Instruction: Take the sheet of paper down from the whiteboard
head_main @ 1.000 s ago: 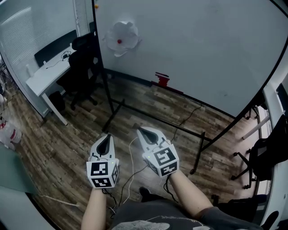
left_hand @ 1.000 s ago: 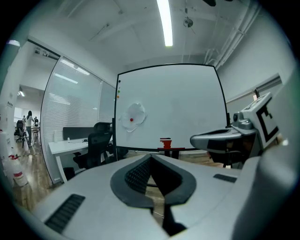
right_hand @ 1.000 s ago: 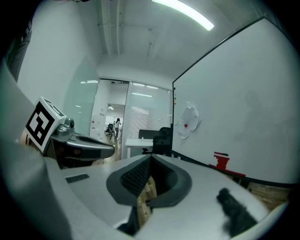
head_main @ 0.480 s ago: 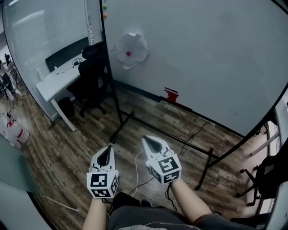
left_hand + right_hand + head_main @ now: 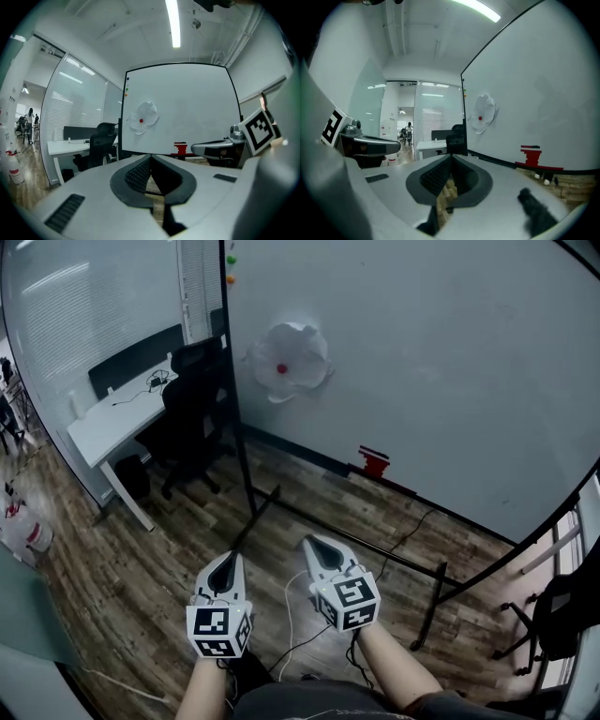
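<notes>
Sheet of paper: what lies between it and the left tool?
In the head view, only wooden floor and the whiteboard stand's black foot lie between the left tool and the sheet of paper.

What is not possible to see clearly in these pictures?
- Sheet of paper: any print on it is too small to read, in every view.
- Red item on the ledge of the whiteboard: too small to identify, head view.
- Top edge of the whiteboard: cut off by the head view's frame.
</notes>
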Motion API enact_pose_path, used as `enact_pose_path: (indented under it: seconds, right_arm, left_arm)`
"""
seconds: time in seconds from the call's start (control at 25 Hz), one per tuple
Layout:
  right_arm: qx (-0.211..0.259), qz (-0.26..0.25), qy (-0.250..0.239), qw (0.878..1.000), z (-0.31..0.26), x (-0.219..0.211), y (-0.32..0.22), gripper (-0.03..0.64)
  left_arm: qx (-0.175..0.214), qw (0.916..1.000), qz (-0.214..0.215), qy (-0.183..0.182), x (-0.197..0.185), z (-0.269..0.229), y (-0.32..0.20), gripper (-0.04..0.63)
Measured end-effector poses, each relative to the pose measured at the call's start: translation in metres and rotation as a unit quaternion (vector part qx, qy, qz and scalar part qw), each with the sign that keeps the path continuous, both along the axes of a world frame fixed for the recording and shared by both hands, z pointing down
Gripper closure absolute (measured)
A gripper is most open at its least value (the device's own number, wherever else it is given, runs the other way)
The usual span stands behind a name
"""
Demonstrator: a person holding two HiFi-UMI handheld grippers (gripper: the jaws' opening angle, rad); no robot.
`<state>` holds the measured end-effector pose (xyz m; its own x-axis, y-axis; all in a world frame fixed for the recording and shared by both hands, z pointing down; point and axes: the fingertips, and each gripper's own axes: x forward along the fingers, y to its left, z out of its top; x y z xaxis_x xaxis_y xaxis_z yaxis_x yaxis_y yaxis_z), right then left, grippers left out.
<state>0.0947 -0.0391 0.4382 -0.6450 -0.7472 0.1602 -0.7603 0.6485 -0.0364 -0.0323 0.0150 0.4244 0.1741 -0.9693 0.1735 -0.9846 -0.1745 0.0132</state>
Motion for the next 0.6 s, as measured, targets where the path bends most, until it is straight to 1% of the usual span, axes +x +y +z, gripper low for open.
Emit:
enact_pose_path:
  seconds: [0.16,0.32,0.6]
  right_arm:
    - [-0.010,0.029,-0.001,1.000,0.003,-0.028,-0.032,0.594]
    - [-0.012,0.085,-0.007,0.996,0.001,-0.044,-0.072,0.594]
    - [-0.033,0.194,-0.035,0.980,-0.010,-0.048,-0.129,0.594]
  left_arm:
    - [0.003,0.9998,0.020,-0.006,-0.035,-0.003,-0.037,0.581]
    - [0.003,0.9987,0.051,-0.006,-0.068,-0.004,-0.077,0.581]
    - [0.011,0.9942,0.107,-0.008,-0.113,-0.018,-0.135,0.581]
